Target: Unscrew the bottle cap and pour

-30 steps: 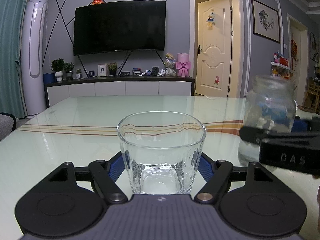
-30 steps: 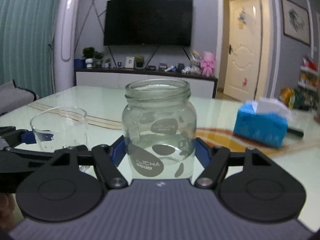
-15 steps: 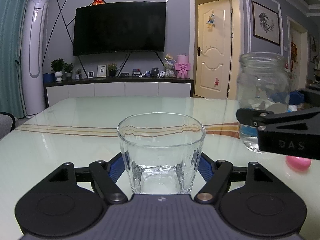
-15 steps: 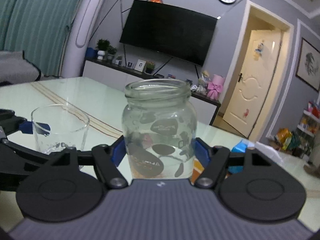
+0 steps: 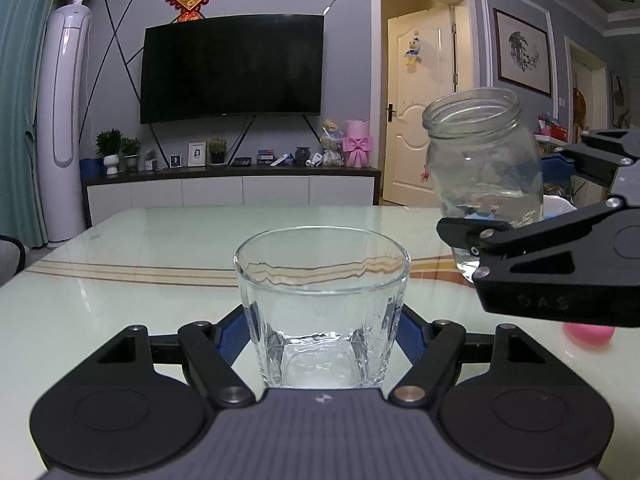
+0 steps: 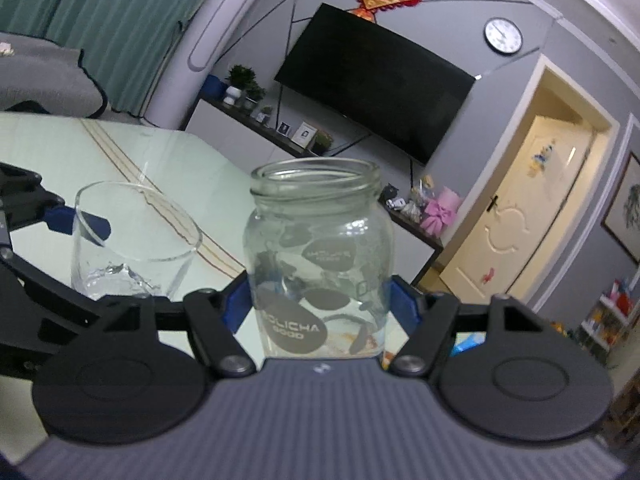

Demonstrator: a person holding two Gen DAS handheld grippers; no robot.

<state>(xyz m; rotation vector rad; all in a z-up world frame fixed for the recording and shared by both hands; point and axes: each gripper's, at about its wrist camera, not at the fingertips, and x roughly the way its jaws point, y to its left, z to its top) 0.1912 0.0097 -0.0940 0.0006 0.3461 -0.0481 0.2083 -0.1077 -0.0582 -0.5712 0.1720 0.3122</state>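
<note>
My left gripper (image 5: pixel 322 330) is shut on a clear drinking glass (image 5: pixel 322 308) that stands on the pale green table (image 5: pixel 120 280). My right gripper (image 6: pixel 318 300) is shut on an open glass jar (image 6: pixel 318 256) with grey spots and no cap. The jar holds a little water. In the left wrist view the jar (image 5: pixel 484 172) hangs in the air to the right of the glass, tilted left toward it. In the right wrist view the glass (image 6: pixel 128 248) is to the jar's left. A pink cap (image 5: pixel 588 334) lies on the table at the right.
A blue tissue box (image 6: pixel 468 340) lies behind the jar on the table. The table's far edge faces a TV cabinet (image 5: pixel 232 188). A grey sofa (image 6: pixel 44 76) stands at the left.
My right gripper has lifted the jar off the table, brought it higher beside the glass and tilted it to the left. My left gripper and the glass have not moved.
</note>
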